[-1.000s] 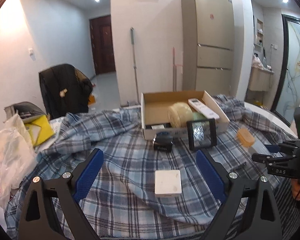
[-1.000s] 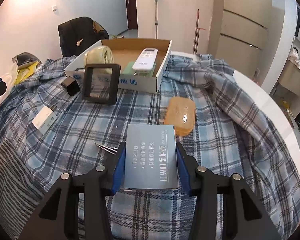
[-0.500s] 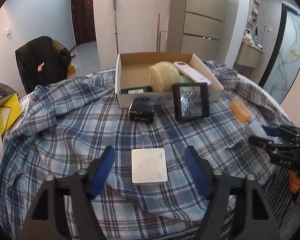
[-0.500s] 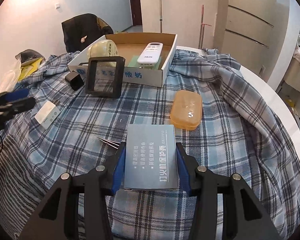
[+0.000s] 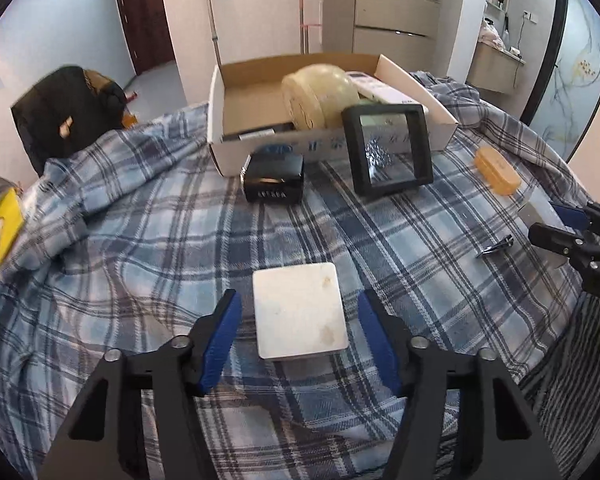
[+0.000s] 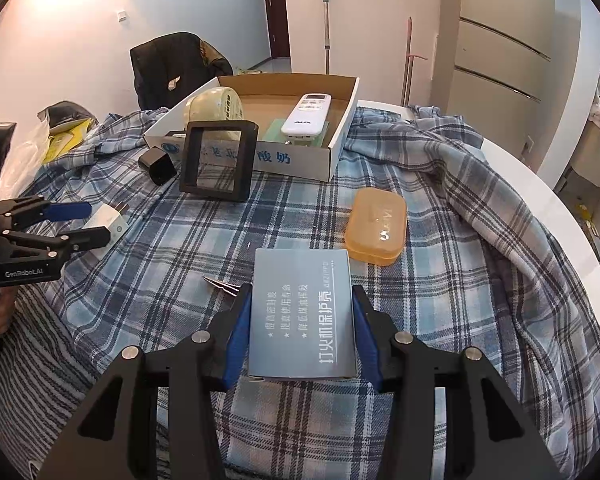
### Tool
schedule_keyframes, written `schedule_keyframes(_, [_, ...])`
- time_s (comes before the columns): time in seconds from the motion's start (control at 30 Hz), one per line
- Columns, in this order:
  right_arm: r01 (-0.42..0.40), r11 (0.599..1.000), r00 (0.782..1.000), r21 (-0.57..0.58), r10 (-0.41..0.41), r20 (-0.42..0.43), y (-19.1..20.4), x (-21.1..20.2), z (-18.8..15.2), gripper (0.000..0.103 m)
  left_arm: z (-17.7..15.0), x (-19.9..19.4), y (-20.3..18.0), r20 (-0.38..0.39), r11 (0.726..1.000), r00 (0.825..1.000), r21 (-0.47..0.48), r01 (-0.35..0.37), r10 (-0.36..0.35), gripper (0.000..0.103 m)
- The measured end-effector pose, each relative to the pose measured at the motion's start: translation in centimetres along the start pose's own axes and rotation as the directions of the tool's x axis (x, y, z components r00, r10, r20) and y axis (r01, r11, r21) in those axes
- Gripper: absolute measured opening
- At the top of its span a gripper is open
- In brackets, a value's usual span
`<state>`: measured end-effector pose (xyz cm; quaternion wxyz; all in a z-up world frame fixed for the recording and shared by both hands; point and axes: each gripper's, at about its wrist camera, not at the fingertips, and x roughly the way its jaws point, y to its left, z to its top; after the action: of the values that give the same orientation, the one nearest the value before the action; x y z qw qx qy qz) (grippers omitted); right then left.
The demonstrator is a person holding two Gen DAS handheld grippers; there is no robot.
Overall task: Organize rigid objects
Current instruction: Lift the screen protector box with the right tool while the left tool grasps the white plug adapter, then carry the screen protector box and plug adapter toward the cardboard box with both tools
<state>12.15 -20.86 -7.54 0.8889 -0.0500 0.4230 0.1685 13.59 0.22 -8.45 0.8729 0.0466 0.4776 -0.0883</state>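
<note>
Left tongs (image 5: 300,330) closing around white square box (image 5: 299,315), pads not yet touching, right tongs (image 6: 302,334) clenched on grey-blue packet (image 6: 302,314), plaid cloth (image 5: 160,240) underneath.

Both tools are built alike: the left gripper (image 5: 300,334) and the right gripper (image 6: 302,334) have matte black angular linkage arms joined by round silver screws, and fingers faced with blue pads (image 5: 220,340). White lettering (GenRobot.AI) marks the left gripper's black body, seen from the right wrist.
</note>
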Motion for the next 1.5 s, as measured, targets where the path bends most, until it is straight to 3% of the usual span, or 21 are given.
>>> schedule_keyframes(0.23, [-0.01, 1.0, 1.0, -0.005, 0.01, 0.007, 0.0, -0.2, 0.0, 0.046, 0.0, 0.4, -0.2, -0.007, 1.0, 1.0, 0.014, -0.02, 0.02, 0.047])
schedule_keyframes(0.4, [-0.007, 1.0, 1.0, -0.007, 0.007, 0.008, 0.0, -0.3, 0.0, 0.046, 0.0, 1.3, -1.2, -0.013, 0.993, 0.996, 0.077, -0.084, 0.085, 0.048])
schedule_keyframes(0.6, [-0.004, 1.0, 1.0, -0.004, 0.004, 0.012, -0.1, -0.4, 0.0, 0.046, 0.0, 1.0, -0.6, -0.014, 0.997, 0.998, 0.039, -0.062, 0.063, 0.048])
schedule_keyframes(0.93, [0.029, 0.999, 0.999, 0.032, -0.03, 0.023, -0.3, -0.9, 0.2, 0.046, 0.5, -6.5, -0.6, 0.135, 0.999, 0.99, -0.001, -0.047, 0.046, 0.048])
schedule_keyframes(1.13, [0.078, 0.997, 0.994, 0.015, -0.079, 0.078, -0.1, -3.7, 1.8, 0.046, 1.2, -10.2, -0.9, 0.205, 0.999, 0.978, -0.006, -0.042, 0.042, 0.048])
schedule_keyframes(1.33, [0.101, 0.995, 0.985, -0.011, -0.098, 0.145, 0.3, -6.2, 5.3, 0.046, 3.9, -11.1, -1.8, 0.258, 0.999, 0.965, 0.008, -0.043, 0.039, 0.048])
schedule_keyframes(1.5, [0.097, 0.995, 0.978, 0.012, -0.098, 0.182, 0.3, -5.7, 8.8, 0.046, 7.3, -9.6, -1.2, 0.284, 1.0, 0.958, -0.014, -0.023, 0.026, 0.048])
